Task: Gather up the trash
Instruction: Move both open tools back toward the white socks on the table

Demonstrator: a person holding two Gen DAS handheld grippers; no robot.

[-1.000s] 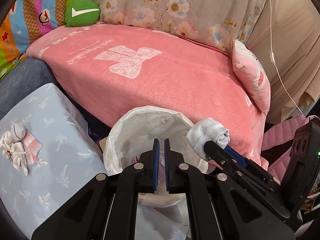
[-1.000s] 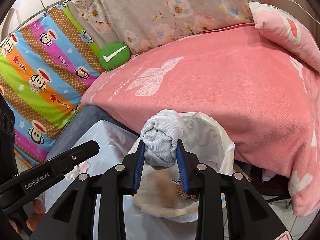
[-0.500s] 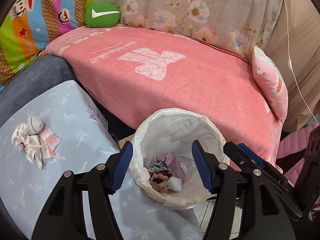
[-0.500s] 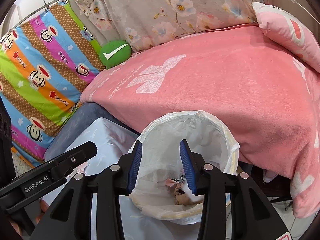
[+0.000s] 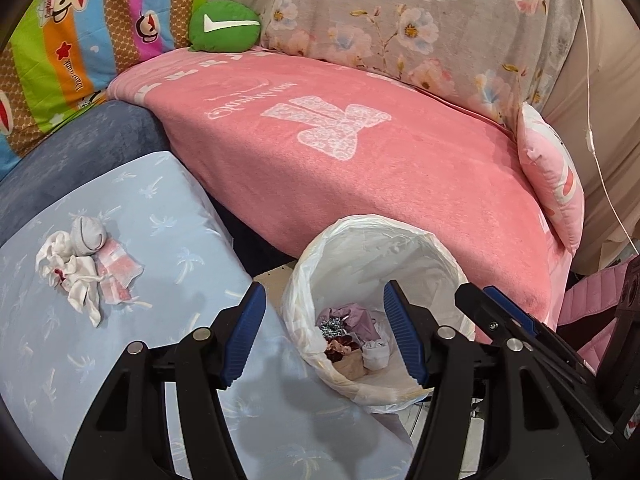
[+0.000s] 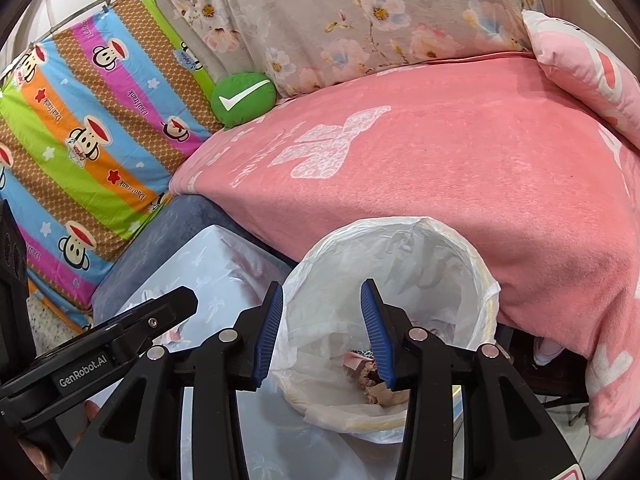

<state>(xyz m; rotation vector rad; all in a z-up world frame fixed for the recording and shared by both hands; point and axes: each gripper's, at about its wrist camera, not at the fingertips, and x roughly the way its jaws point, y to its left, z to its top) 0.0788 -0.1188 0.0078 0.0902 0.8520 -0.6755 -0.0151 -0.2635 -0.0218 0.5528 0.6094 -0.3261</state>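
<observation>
Going left to right: over at 9 o'clock in the left view there's a little heap of socks (image 5: 86, 266) on the light blue worktop (image 5: 168, 216), so there's more trash to collect. The left hand-held gripper (image 5: 324, 336) was clamped shut a second ago and its jaws have just been opening; they now stand wide with nothing between them, hovering over the near rim of the bin (image 5: 376, 240). Next to it, the right hand-held gripper (image 6: 322, 328) was squeezing a rolled white sock a second ago. Its jaws have just been opening too, now moderately apart and empty, aimed straight down into the bag-lined bin (image 6: 400, 240). The rolled sock (image 5: 376, 354) looks to have landed at the bottom of the bin among the other scraps, around 5 o'clock in the left view.

So I'd say that drop is done, both grippers are free, and the next job is probably swinging back toward the heap at 9 o'clock.
</observation>
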